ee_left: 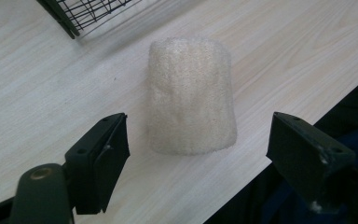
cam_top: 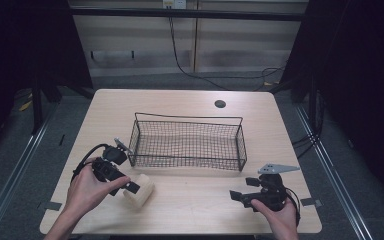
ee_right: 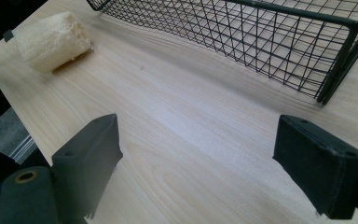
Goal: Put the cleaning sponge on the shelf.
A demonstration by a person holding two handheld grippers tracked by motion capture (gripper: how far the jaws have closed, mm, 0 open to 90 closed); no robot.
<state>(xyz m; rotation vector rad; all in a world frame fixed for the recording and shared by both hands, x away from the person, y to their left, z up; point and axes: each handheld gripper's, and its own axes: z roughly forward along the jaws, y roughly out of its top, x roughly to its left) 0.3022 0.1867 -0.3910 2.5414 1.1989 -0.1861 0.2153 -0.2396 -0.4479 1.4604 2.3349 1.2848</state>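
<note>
Bare tabletop (cam_top: 195,195) lies open between the loofah piece (cam_top: 139,192) and the right gripper (cam_top: 240,196). The wire basket (cam_top: 187,142) walls off the middle; its open top is free, and table behind it too.

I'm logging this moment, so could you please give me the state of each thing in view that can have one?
Loofah sponge: lying on its side on the table, ungripped, between the open jaws.
Wire basket: upright, empty.
Left gripper: open, around the sponge, not touching it.
Right gripper: open, holding nothing, over bare table.
</note>
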